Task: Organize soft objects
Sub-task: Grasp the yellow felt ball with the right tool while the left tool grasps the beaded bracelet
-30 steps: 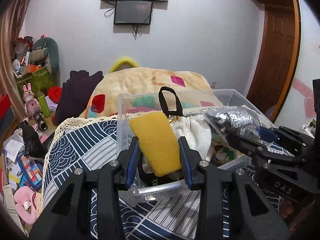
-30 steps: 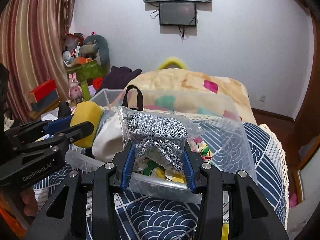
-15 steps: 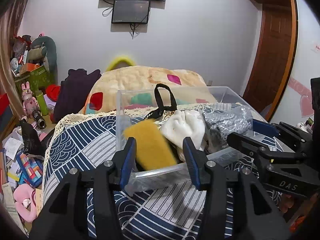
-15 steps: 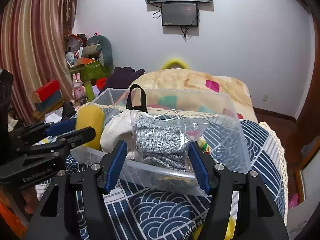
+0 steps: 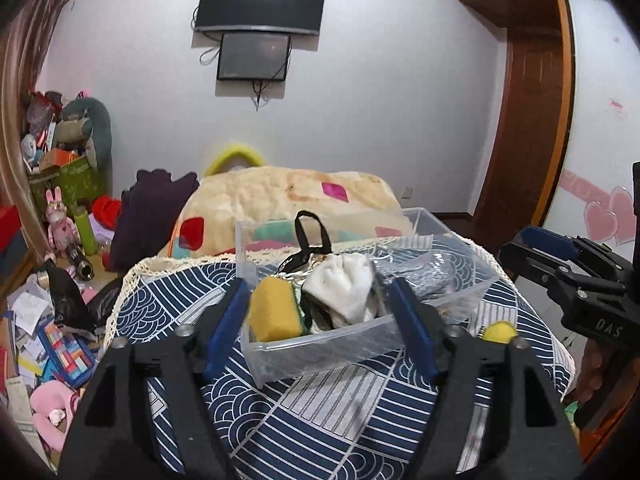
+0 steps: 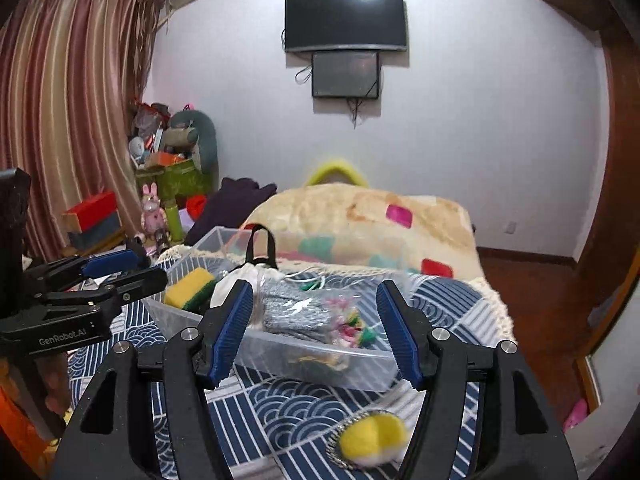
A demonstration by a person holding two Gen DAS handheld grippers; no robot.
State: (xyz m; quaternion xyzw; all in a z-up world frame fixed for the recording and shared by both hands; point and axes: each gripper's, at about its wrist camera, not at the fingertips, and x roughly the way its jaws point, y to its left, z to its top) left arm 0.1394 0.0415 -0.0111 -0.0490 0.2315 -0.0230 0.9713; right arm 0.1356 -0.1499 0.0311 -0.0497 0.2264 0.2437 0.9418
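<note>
Sitting in the clear bin (image 5: 320, 350) ahead of the left gripper (image 5: 318, 328), the yellow sponge (image 5: 274, 314) needs no holding, so its jaws gape. Ahead of the right gripper (image 6: 316, 330), also wide and empty, lies the bagged gray cloth (image 6: 298, 314).

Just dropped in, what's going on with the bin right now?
Both grippers are open and empty, held near the clear plastic bin on the blue patterned bedspread. In the bin lie the yellow sponge, a white cloth pouch and the bagged grey knit item. The left gripper faces the sponge, the right gripper the bag. A yellow fuzzy ball sits on the bedspread outside the bin.
</note>
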